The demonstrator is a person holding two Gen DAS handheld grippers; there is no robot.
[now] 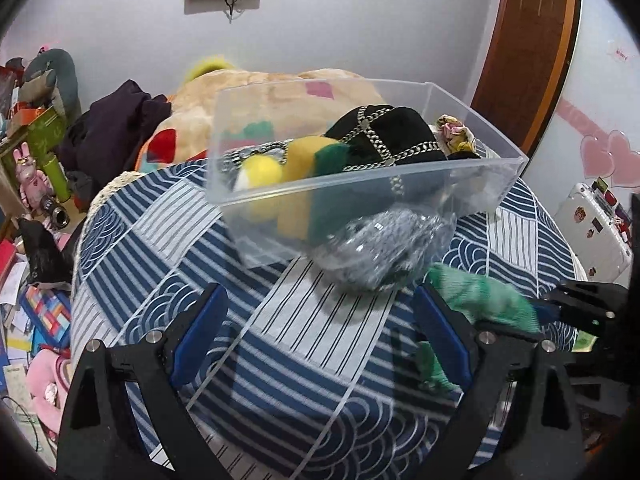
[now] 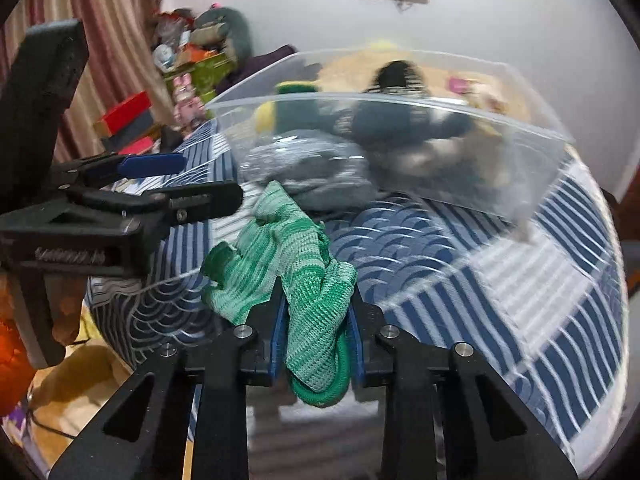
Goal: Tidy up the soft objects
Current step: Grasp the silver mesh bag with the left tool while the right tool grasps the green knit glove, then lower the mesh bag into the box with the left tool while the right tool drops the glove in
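Observation:
A clear plastic bin [image 1: 472, 188] stands on the blue patterned tablecloth [image 1: 224, 248]. It holds a yellow-and-green sponge [image 1: 308, 160], a yellow pompom [image 1: 262, 172], a black chained cap [image 1: 388, 136], a grey knitted item [image 1: 384, 248] and a floral scrunchie [image 1: 454, 130]. My left gripper [image 1: 320, 320] is open and empty in front of the bin. My right gripper [image 2: 316, 320] is shut on a green knitted cloth [image 2: 296, 252], held above the table just short of the bin [image 2: 500, 184]. The cloth also shows in the left wrist view [image 1: 484, 296].
A beige plush toy [image 1: 256, 92] and dark clothing [image 1: 116, 128] lie behind the table. Cluttered toys and boxes [image 1: 32, 152] fill the left side. A white suitcase [image 1: 592, 232] stands at the right. The left gripper [image 2: 180, 184] reaches in beside the cloth.

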